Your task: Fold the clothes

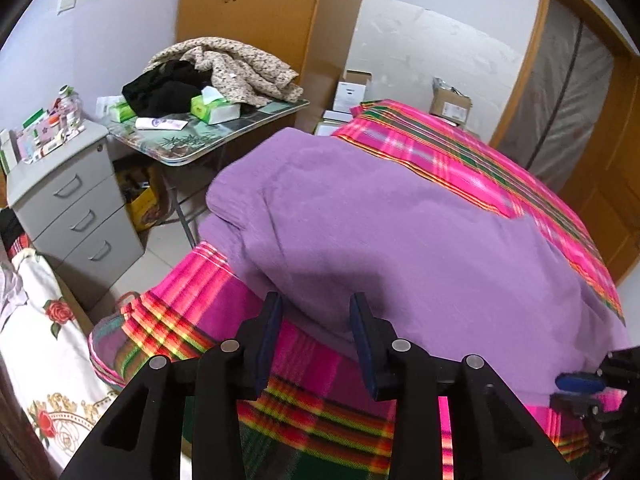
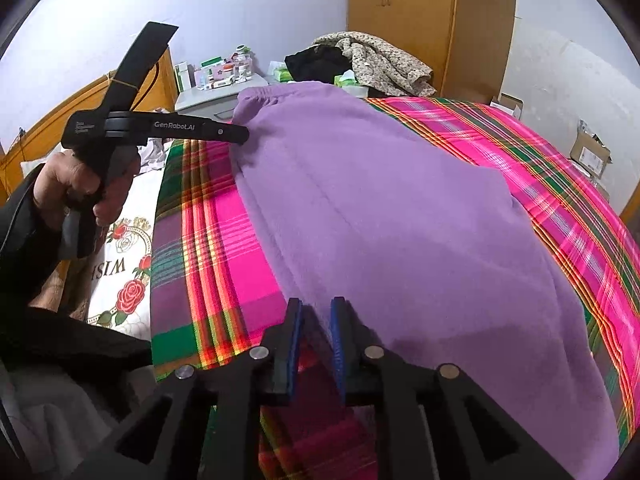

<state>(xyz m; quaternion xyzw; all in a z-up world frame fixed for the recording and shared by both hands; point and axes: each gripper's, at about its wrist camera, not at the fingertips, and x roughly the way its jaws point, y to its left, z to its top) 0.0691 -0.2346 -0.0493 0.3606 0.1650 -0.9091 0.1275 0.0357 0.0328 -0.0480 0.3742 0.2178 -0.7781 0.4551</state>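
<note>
Both the left gripper (image 1: 316, 308) and right gripper (image 2: 316, 312) stand parted and empty over the folded purple fleece garment (image 1: 400, 224); another fold needs regripping, I reckon.

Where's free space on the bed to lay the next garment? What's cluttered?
Free: the plaid blanket strip between the purple garment and the floral sheet, and the plaid band on the garment's far side. The near plaid edge is taken by the left tool and right tool. Crowded: the folding table and the drawer cabinet top.
</note>
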